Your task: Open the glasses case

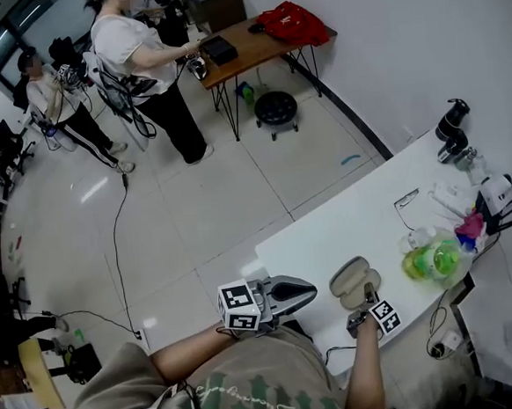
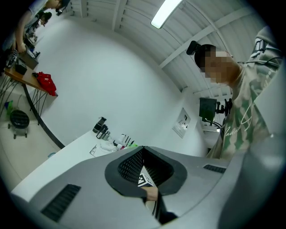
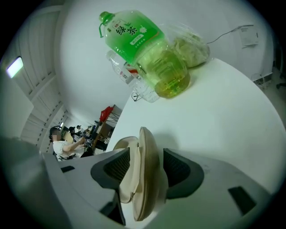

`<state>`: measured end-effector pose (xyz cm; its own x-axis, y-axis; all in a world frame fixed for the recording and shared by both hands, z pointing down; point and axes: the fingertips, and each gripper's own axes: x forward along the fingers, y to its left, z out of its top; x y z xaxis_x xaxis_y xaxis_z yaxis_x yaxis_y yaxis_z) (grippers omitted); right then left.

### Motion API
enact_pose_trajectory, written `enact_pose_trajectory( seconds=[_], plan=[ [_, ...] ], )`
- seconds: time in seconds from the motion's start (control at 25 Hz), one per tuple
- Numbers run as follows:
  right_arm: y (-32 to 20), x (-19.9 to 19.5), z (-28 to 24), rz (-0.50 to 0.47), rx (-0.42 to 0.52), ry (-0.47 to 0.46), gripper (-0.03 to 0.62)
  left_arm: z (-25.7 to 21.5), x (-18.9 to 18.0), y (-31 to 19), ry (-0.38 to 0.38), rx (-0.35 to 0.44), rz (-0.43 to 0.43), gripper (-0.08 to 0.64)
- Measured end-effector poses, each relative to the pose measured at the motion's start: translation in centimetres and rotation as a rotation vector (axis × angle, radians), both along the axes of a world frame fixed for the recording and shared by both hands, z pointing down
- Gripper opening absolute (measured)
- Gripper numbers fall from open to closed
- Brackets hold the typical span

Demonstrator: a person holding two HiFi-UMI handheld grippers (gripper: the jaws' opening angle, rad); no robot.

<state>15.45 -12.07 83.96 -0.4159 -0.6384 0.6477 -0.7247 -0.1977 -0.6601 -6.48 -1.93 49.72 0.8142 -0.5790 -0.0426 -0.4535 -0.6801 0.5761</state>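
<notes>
A beige glasses case (image 1: 354, 281) lies on the white table (image 1: 328, 229) near its front edge. In the right gripper view the case (image 3: 145, 174) stands edge-on with its two shells parted a little. My right gripper (image 1: 359, 313) reaches it from the near side. The case sits between the jaws of the right gripper (image 3: 146, 154), which stand open, with a gap showing at the right pad. My left gripper (image 1: 309, 290) hovers level to the left of the case and apart from it. Seen in its own view, the left gripper (image 2: 143, 150) is shut with nothing in it.
A green tea bottle (image 1: 432, 260) and a clear plastic bag stand just right of the case. Spectacles (image 1: 406, 201), black cylinders (image 1: 453, 126) and pens lie further back on the table. Two people stand at a wooden desk (image 1: 244, 54) across the room.
</notes>
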Motion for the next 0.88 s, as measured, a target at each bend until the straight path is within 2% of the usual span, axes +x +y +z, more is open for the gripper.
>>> enact_pose_trajectory(
  seconds=[0.2, 0.32, 0.44, 0.56, 0.68, 0.76, 0.88],
  plan=[
    [1.5, 1.7, -3.0, 0.007, 0.08, 0.035, 0.212, -0.4, 0.4, 0.7, 0.011, 0.0, 0.056, 0.008],
    [2.4, 1.1, -5.1, 0.023, 0.105, 0.064, 0.212, -0.2, -0.9, 0.0, -0.008, -0.016, 0.047, 0.008],
    [3.5, 3.0, -7.1, 0.052, 0.147, 0.084, 0.212, 1.6, 0.0, -1.5, -0.031, -0.041, 0.055, 0.008],
    [4.5, 3.6, -10.3, 0.084, 0.255, 0.021, 0.212, 3.7, 1.2, -2.7, -0.03, -0.078, 0.101, 0.008],
    [5.9, 1.5, -14.0, 0.093, 0.382, -0.061, 0.21, 5.4, 1.8, -2.7, -0.066, -0.09, 0.17, 0.008],
    [6.5, 0.2, -15.7, 0.087, 0.427, -0.066, 0.21, 5.7, 2.5, -3.3, -0.067, -0.09, 0.207, 0.008],
    [6.6, -2.1, -18.3, 0.028, 0.495, -0.081, 0.209, 5.7, 3.7, -4.4, -0.039, -0.102, 0.254, 0.008]
  ],
)
